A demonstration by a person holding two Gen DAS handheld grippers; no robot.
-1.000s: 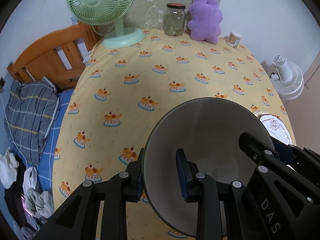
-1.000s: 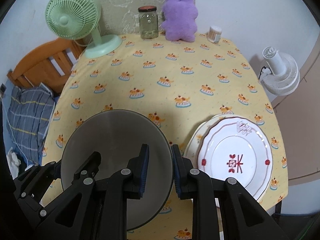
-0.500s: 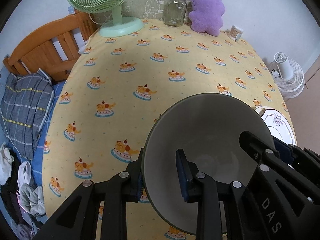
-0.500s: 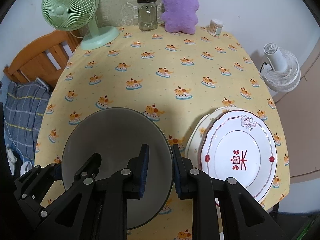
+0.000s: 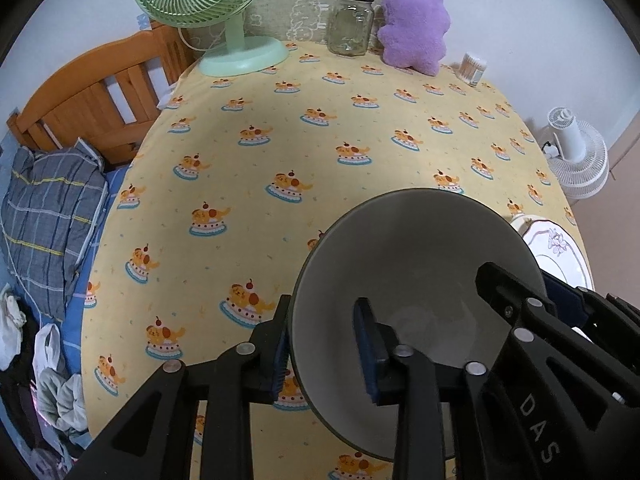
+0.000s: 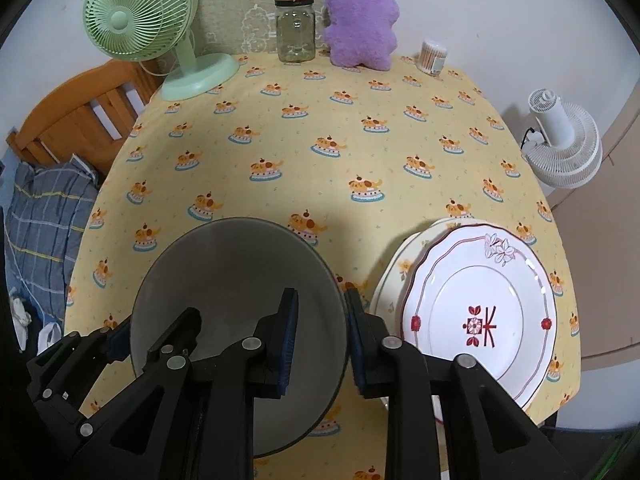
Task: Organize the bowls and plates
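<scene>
Gripping opposite rims of the grey bowl (image 5: 416, 264) at lower centre, I keep my left gripper (image 5: 324, 354) and right gripper (image 6: 320, 342) pinched on it — stacked plates (image 6: 476, 320) sit lower right on the tablecloth (image 6: 320, 128).

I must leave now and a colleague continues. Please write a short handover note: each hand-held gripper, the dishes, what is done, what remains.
Left hand-held gripper: shut on the left rim of the grey bowl.
Right hand-held gripper: shut on the bowl's right rim.
The bowl is held over the near part of the yellow tablecloth.
Done: two plates stacked at the near right.
Left: set the bowl down; its spot is not evident.
</scene>
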